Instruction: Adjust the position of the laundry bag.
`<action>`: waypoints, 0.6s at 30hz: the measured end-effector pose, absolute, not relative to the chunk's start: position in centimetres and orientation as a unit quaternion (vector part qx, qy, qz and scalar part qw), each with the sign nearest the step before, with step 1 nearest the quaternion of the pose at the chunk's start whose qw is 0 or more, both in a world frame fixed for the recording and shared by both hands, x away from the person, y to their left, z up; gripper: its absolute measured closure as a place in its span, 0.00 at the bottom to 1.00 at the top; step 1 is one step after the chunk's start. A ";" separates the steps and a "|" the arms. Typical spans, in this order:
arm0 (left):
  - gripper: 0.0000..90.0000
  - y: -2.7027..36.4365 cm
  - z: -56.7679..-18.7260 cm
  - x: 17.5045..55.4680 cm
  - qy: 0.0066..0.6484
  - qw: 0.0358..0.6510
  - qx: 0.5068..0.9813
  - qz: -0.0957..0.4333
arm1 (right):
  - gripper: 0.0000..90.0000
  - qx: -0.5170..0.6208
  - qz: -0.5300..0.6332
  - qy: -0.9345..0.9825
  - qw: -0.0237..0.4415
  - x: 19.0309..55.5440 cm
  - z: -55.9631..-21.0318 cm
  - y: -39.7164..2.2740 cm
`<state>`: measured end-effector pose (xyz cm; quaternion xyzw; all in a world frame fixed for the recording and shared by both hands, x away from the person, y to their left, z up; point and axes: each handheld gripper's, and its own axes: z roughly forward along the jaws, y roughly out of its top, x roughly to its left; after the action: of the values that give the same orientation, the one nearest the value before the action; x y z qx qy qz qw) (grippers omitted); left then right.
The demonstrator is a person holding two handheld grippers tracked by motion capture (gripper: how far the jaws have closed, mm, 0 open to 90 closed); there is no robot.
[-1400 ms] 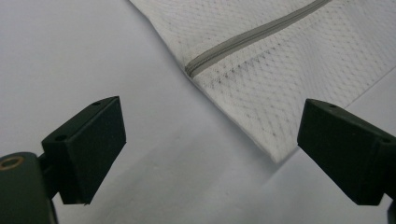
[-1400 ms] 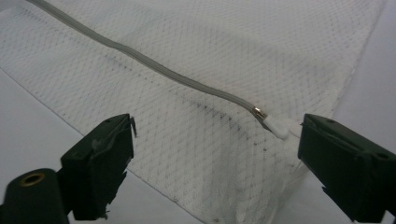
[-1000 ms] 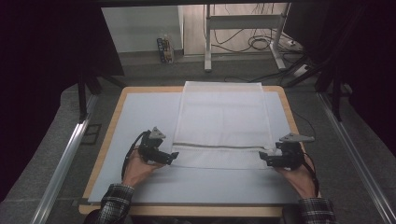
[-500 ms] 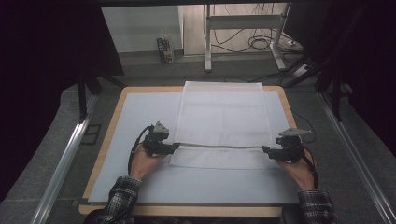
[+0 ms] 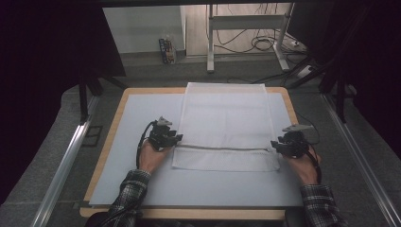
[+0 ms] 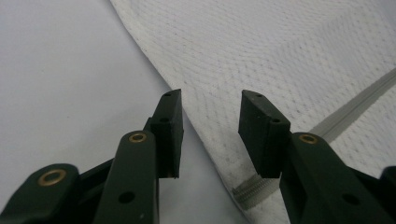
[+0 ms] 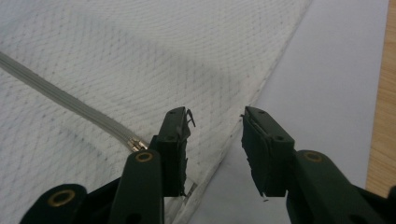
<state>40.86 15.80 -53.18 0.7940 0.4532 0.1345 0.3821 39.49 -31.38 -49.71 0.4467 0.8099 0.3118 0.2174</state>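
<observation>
My 2 hands are on the bench (image 5: 142,189), and the landmark here is the white rectangular mesh laundry bag (image 5: 226,124), lying flat on the pale grey mat (image 5: 137,118), closer to the mat's far edge than to me. A grey zipper (image 5: 222,148) runs straight across the bag near its closest edge.

My left gripper (image 5: 176,138) sits right at the bag's left edge, level with the zipper line. Its jaws have just been closing, and in the left gripper view they stand partly open with a clear gap; the bag's hemmed edge (image 6: 196,126) passes under that gap, and the zipper's toothed end (image 6: 252,191) peeks out just beside the right-hand jaw. The pads are not pressing on the fabric, so nothing is gripped.

My right gripper (image 5: 276,145) is at the bag's right edge, at the other end of the zipper. Its jaws have just been closing too, and the right gripper view shows them part open, straddling the bag's side hem (image 7: 261,88). The metal zipper stop (image 7: 134,143) lies just beside one jaw. The mesh is between the jaws but not pinched.

Past the bag, beyond the bench, stands a metal frame (image 5: 210,38) with cables (image 5: 255,42) on the floor.
</observation>
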 end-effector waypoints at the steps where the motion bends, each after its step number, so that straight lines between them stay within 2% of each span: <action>1: 0.67 15.7 -53.3 41.0 0.454 0.380 0.794 0.137 | 0.68 0.447 0.311 0.810 0.218 39.7 -49.8 -31.3; 11: 0.58 14.9 -54.0 41.9 0.456 0.352 0.803 0.152 | 0.66 0.452 0.289 0.815 0.218 41.4 -50.8 -31.1; 15: 0.65 14.8 -53.9 41.9 0.461 0.346 0.802 0.158 | 0.73 0.460 0.290 0.815 0.198 41.6 -51.1 -31.2; 17: 0.73 14.8 -53.9 41.8 0.462 0.347 0.801 0.156 | 0.76 0.462 0.293 0.815 0.190 41.6 -51.1 -31.2; 18: 0.79 14.8 -54.0 41.7 0.467 0.350 0.797 0.156 | 0.83 0.465 0.299 0.814 0.179 41.7 -51.1 -31.4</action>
<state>41.70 14.80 -53.96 0.7968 0.4668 0.1563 0.3504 41.75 -31.37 -51.15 0.4647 0.8139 0.2992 0.1794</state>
